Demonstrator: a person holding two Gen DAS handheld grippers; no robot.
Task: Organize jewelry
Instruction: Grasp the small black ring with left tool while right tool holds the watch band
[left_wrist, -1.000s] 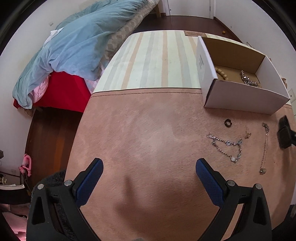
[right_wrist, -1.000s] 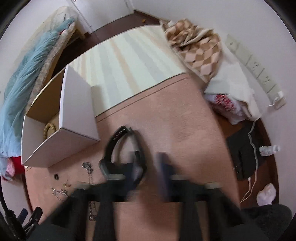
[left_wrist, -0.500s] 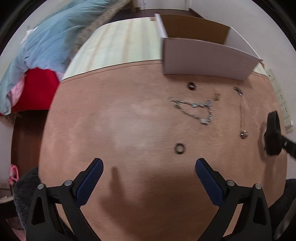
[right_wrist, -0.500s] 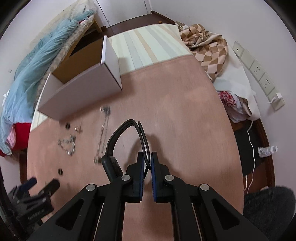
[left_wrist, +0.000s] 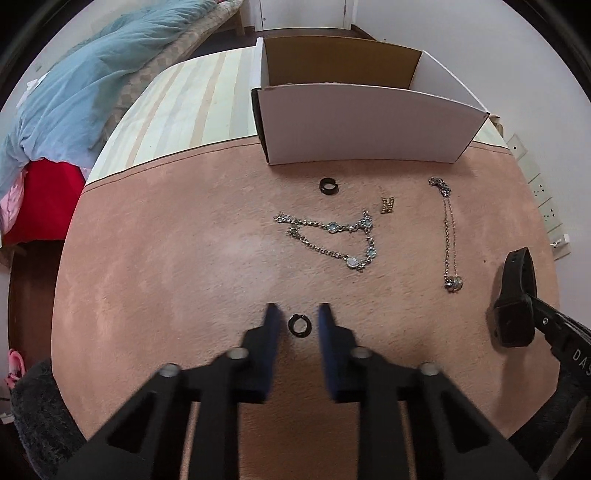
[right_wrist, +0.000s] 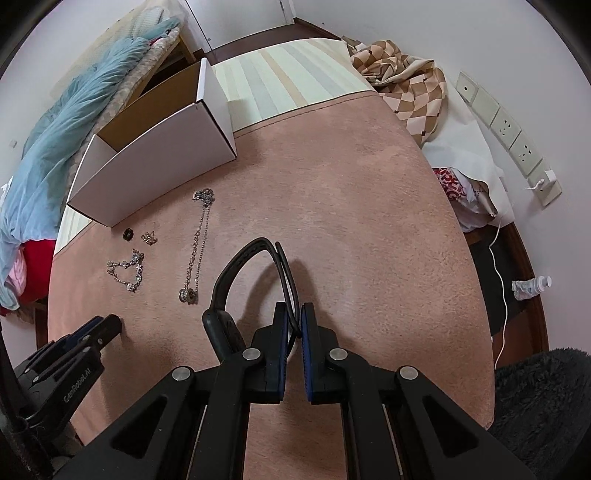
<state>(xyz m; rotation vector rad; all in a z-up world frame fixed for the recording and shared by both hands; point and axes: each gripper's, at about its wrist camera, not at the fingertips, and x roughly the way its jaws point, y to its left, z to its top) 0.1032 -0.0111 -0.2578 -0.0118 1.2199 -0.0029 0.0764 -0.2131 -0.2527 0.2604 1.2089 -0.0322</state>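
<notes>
Left gripper (left_wrist: 295, 317): the two blue-padded fingers (left_wrist: 271, 332) stand apart, bracketing a small black ring (left_wrist: 299, 325) that lies flat on the pink, short-napped table cover (left_wrist: 177, 280). The ring sits in the gap between the tips, slightly nearer the left pad, touching neither as far as can be seen; being round, it offers no long axis to align with (a straight closing pinch looks sufficient). This gripper is plainly the nearer one to it.

Right gripper (right_wrist: 294, 321): fingers drawn nearly together, clamped on the thin strap of a black wristband (right_wrist: 236, 288), a smooth, rubbery loop with a thicker rectangular body at its lower left, arching forward above the cover.

Middle distance, left view: a silver chain bracelet (left_wrist: 332, 238) with pale blue stones, lying in a loose triangle; right of it a silver necklace (left_wrist: 450, 236), stretched straight with its long axis running away from the camera, barrel-shaped pendant at the near end. Beyond the bracelet lie a small gold charm (left_wrist: 387, 204) and a second black ring (left_wrist: 328, 185), thicker-looking.

Far: an open white cardboard box (left_wrist: 362, 125) with a brown interior, the probable destination; its contents are hidden behind the near wall. It stands just beyond the second ring, at the seam with a pale striped cloth (left_wrist: 184, 107).
</notes>
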